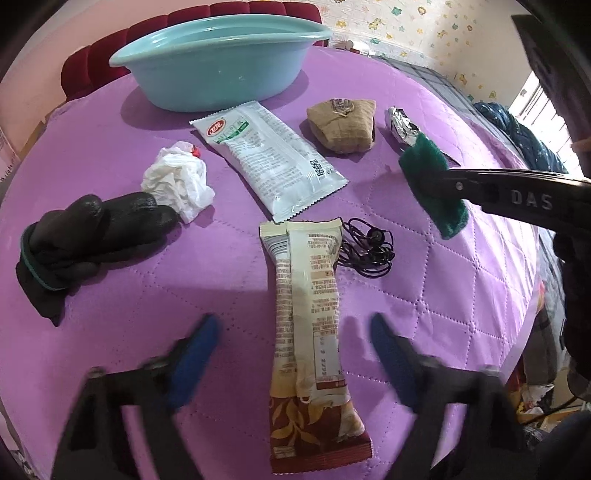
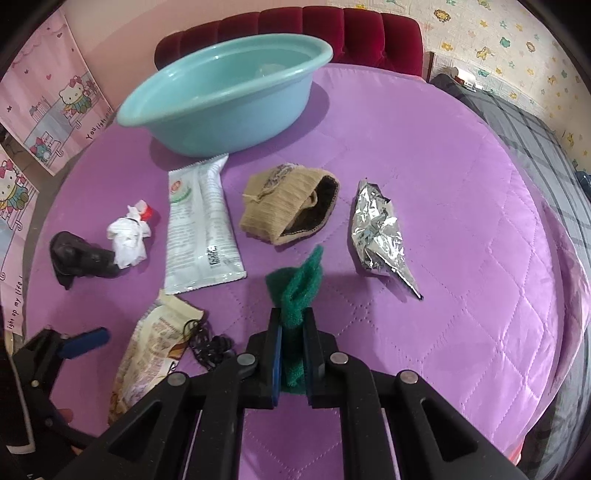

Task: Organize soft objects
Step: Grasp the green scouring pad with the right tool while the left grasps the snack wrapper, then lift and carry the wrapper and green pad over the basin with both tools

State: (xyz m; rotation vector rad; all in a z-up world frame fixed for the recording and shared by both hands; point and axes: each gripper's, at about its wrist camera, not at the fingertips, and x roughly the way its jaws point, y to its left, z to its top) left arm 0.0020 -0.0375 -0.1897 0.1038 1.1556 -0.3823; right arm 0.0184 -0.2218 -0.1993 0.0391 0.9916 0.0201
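Note:
My right gripper [image 2: 293,321] is shut on a green scouring cloth [image 2: 301,284] and holds it above the purple bedspread; it also shows in the left wrist view [image 1: 432,184]. My left gripper [image 1: 291,332] is open, its blue fingers either side of a long cream-and-red snack packet [image 1: 310,314]. A teal basin [image 1: 221,62] stands at the back. A tan knitted item [image 1: 343,123], a black glove [image 1: 85,236], a crumpled white plastic bag [image 1: 181,181] and a white pouch [image 1: 266,158] lie on the bedspread.
A crumpled foil wrapper [image 2: 380,232] lies right of the tan item. Black earphones [image 1: 369,251] lie beside the snack packet. A red headboard [image 2: 332,33] is behind the basin. The bed's right edge [image 2: 554,258] drops to a dark blanket.

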